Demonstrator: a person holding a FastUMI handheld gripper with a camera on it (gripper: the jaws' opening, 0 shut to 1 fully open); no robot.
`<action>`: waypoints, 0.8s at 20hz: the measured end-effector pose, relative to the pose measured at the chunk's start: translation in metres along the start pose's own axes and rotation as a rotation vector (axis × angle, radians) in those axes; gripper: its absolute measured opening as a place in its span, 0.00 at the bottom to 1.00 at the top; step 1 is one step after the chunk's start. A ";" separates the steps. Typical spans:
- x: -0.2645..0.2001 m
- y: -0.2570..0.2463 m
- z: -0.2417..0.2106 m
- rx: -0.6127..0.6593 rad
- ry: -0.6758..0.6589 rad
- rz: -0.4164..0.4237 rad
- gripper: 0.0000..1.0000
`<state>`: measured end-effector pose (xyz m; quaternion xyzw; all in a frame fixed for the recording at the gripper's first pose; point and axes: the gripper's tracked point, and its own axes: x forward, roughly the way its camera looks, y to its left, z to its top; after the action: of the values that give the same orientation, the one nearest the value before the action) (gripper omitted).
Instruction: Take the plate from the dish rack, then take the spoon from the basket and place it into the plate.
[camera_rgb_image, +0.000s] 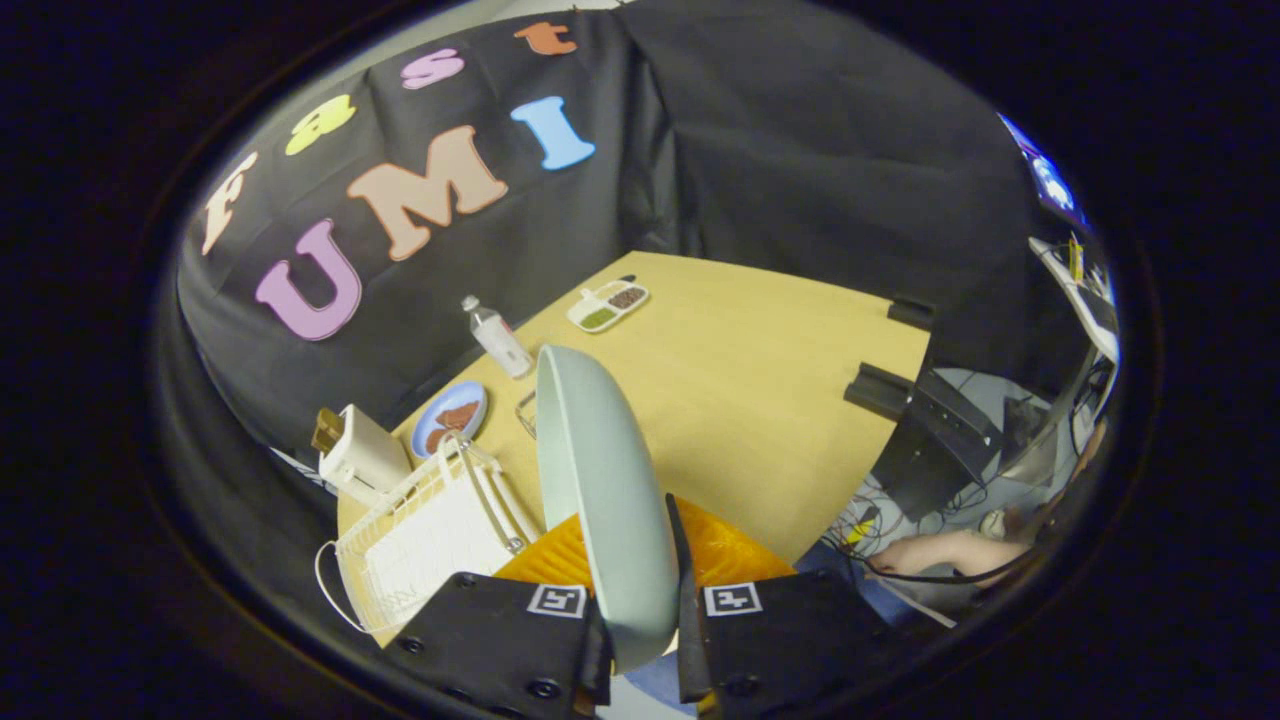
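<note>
Plate (600, 480): we see it on edge between fingers, both pressing its rim, jaws closed on it, held above table (760, 400). Gripper (640, 640) just over orange mat (725, 555). Rack (420, 530): white wire, beside plate, on table. Toaster (360, 452) beyond rack. Blue dish (450, 415), bottle (498, 338), snack tray (608, 305) farther off. Spoon, basket: we cannot pick out.

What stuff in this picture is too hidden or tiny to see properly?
- Gripper view: its fingers clamp the pale grey-green round plate, which is held on edge and hides the orange basket's middle, so no spoon can be made out.
- The white wire dish rack's near corner is cut off behind one finger.
- The small divided tray's fillings are too small to identify.
</note>
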<state>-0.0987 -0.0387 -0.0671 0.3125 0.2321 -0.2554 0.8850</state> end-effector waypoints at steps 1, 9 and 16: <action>0.007 -0.006 -0.007 0.025 0.023 -0.002 0.28; 0.062 -0.028 -0.048 0.137 0.168 0.023 0.29; 0.089 -0.019 -0.056 0.207 0.180 0.092 0.31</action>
<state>-0.0562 -0.0410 -0.1652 0.4340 0.2683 -0.2083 0.8344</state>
